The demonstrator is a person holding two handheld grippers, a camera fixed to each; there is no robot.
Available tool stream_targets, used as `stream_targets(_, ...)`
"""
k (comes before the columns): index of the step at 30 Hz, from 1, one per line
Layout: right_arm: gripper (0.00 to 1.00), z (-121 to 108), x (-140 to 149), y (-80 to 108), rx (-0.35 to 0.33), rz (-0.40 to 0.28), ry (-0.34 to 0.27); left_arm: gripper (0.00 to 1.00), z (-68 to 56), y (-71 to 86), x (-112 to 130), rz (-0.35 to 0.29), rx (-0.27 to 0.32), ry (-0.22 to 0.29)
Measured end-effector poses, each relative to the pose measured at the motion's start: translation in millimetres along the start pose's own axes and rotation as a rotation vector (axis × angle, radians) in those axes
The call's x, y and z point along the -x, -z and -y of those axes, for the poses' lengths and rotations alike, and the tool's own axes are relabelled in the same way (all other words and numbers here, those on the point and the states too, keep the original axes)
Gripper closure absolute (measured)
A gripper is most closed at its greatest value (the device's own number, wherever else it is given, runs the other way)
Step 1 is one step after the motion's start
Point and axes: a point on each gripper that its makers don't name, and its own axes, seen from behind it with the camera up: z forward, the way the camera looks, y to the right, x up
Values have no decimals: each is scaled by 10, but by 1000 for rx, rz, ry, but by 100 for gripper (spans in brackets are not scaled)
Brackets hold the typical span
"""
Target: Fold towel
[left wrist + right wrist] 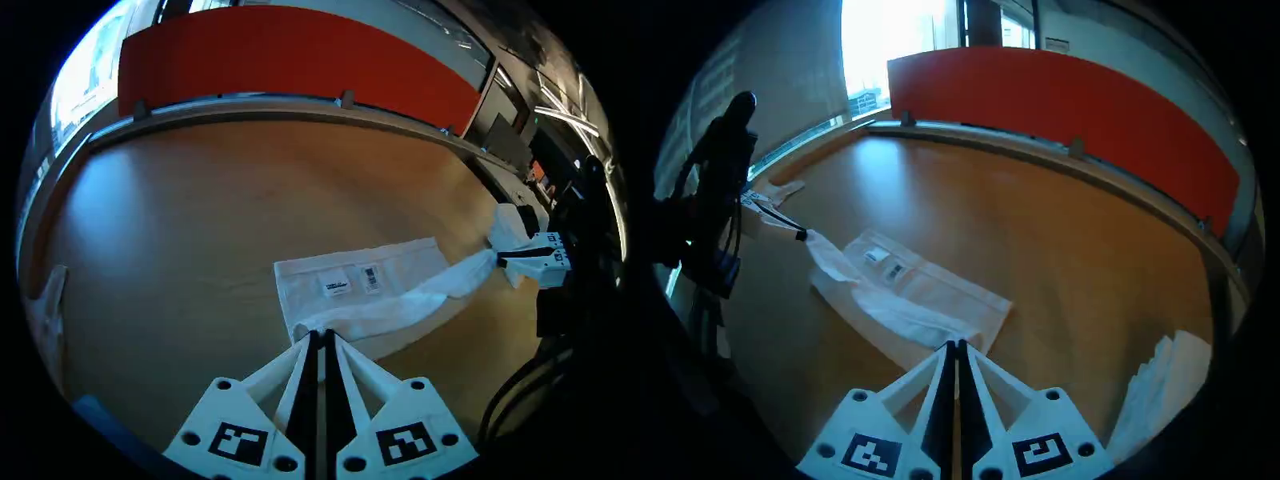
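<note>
Jaws pinching towel (360,288), wooden table (200,224), red partition (296,56)

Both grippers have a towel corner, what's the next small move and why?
Probably carry both corners forward over the towel to its far edge: left gripper and right gripper each pinch a corner, the edge between them lifted, the rest flat on the table.

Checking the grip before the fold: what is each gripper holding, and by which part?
Both hold the white towel. The left gripper pinches one corner; the right gripper pinches the corner at the other end of the same long edge.
</note>
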Motion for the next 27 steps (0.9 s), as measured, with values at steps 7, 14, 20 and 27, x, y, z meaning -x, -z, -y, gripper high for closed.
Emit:
stream_targets(7, 98, -72, 123, -185, 15, 35, -9, 95, 29, -259, 78, 38, 11, 4)
stream_targets(14, 98, -164, 101, -346, 38, 37, -36, 94, 115, -451, 35, 44, 11, 38)
stream_targets(20, 96, -252, 72, -426, 69, 34, -51, 90, 188, -530, -37, 42, 4, 44)
stream_targets(27, 93, -284, 61, -494, 98, 29, -42, 84, 279, -587, -59, 40, -26, 34)
